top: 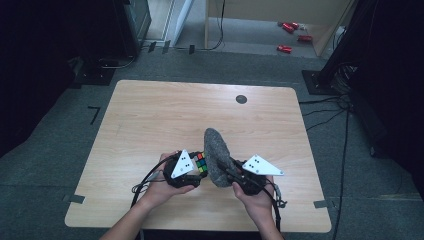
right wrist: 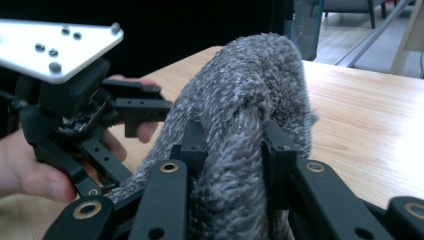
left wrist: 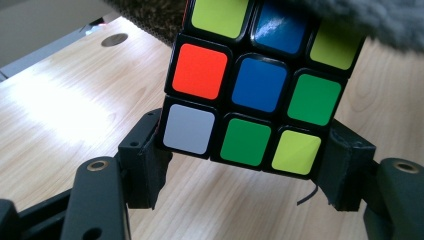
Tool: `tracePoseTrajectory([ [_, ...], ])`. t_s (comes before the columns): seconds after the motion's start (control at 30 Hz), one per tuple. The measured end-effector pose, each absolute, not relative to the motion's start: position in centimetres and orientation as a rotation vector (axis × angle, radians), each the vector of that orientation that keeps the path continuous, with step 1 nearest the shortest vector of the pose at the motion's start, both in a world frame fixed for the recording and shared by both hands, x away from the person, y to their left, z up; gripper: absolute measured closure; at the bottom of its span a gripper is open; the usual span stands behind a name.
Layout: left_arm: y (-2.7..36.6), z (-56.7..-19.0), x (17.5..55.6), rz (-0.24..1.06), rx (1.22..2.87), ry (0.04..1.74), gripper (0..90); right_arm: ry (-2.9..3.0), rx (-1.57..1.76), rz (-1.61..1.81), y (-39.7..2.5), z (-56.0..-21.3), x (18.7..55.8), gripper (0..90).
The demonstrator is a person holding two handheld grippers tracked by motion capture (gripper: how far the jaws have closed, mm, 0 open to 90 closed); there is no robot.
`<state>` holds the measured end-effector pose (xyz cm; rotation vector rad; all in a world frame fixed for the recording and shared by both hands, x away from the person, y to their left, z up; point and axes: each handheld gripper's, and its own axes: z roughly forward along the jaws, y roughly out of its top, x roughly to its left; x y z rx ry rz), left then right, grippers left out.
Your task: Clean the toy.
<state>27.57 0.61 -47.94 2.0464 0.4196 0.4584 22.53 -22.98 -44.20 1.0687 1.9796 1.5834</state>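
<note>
A scrambled Rubik's cube (left wrist: 255,85) with red, blue, green, yellow and white stickers is clamped between the jaws of my left gripper (left wrist: 245,165), held just above the wooden table (top: 165,115). In the high view the cube (top: 201,163) sits at the front middle, right beside a grey fuzzy cloth (top: 218,155). My right gripper (right wrist: 234,145) is shut on that cloth (right wrist: 240,100), which bulges up between its jaws. The cloth's edge hangs over the top of the cube in the left gripper view. The left gripper (right wrist: 125,107) also appears in the right gripper view, held by a hand.
A round dark cable hole (top: 241,99) lies near the table's far edge. Beyond the table stand dark equipment racks (top: 125,25), floor cables and small red objects (top: 290,27). Both hands are near the front edge.
</note>
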Motion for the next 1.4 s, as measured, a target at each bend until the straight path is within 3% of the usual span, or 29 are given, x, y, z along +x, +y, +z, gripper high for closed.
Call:
tracePoseTrajectory([
  [0.4,1.1,-47.7,27.8,0.401,2.006,0.417,34.9,1.968,1.183,1.526,-23.9,-45.5,23.4,71.7],
  [0.67,1.2,-46.9,27.2,0.452,1.961,0.376,35.4,1.938,1.226,1.588,-24.4,-45.4,23.6,72.5],
  [1.4,1.4,-46.8,27.1,0.431,1.942,0.333,35.5,1.93,1.199,1.646,-24.7,-44.6,23.4,72.6],
])
